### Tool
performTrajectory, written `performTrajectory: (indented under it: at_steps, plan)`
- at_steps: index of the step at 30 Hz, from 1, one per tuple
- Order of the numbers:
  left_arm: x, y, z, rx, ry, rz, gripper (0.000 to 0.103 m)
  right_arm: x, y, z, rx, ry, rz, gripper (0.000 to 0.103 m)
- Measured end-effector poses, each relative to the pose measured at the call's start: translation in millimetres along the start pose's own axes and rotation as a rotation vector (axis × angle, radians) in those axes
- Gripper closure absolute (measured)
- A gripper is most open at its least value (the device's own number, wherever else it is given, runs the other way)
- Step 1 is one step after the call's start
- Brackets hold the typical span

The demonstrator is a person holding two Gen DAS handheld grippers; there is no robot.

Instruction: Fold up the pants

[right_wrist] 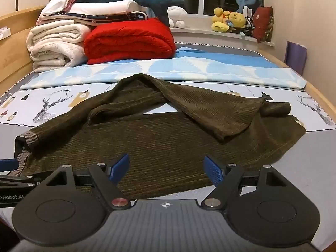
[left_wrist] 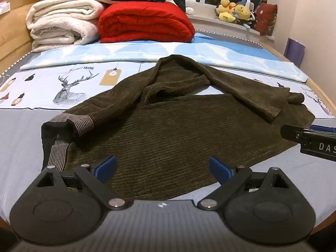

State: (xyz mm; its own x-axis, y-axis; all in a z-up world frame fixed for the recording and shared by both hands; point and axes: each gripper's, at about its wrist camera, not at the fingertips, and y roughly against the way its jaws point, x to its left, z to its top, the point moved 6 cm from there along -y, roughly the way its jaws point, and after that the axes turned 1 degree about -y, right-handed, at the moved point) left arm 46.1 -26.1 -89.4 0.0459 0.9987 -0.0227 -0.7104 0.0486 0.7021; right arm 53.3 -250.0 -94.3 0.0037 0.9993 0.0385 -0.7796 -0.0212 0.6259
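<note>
Left claw [left_wrist: 162,169] spread wide and holding nothing, right claw [right_wrist: 166,171] likewise gaping, both just over dark corduroy pants [left_wrist: 168,130] sprawled across the bed [left_wrist: 21,138], one leg flopped over

The pants [left_wrist: 168,130] lie flat on the bed [left_wrist: 25,142], directly ahead of both sets of jaws. The waistband [left_wrist: 63,130] sits to the left of the left gripper [left_wrist: 162,168]; the leg ends lie ahead and to the right of the right gripper [right_wrist: 166,170]. One leg is folded back over the other. Beyond the pants lies a flat sheet [left_wrist: 126,52], and behind it, far left, folded blankets [left_wrist: 63,25] beside a quilt [left_wrist: 145,23]. Plush toys [right_wrist: 229,21] sit on the windowsill, far right.
</note>
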Motion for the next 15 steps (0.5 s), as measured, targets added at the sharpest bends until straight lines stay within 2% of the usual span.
performTrajectory:
  at_steps: [11, 15]
  plan:
    - [0.9, 1.3, -0.8, 0.001, 0.000, -0.003, 0.006, 4.0, -4.2, 3.8, 0.033, -0.001, 0.013, 0.023]
    - [0.5, 1.4, -1.9, 0.002, 0.000, -0.004, 0.006, 4.4, -5.4, 1.9, 0.007, 0.005, 0.002, 0.023]
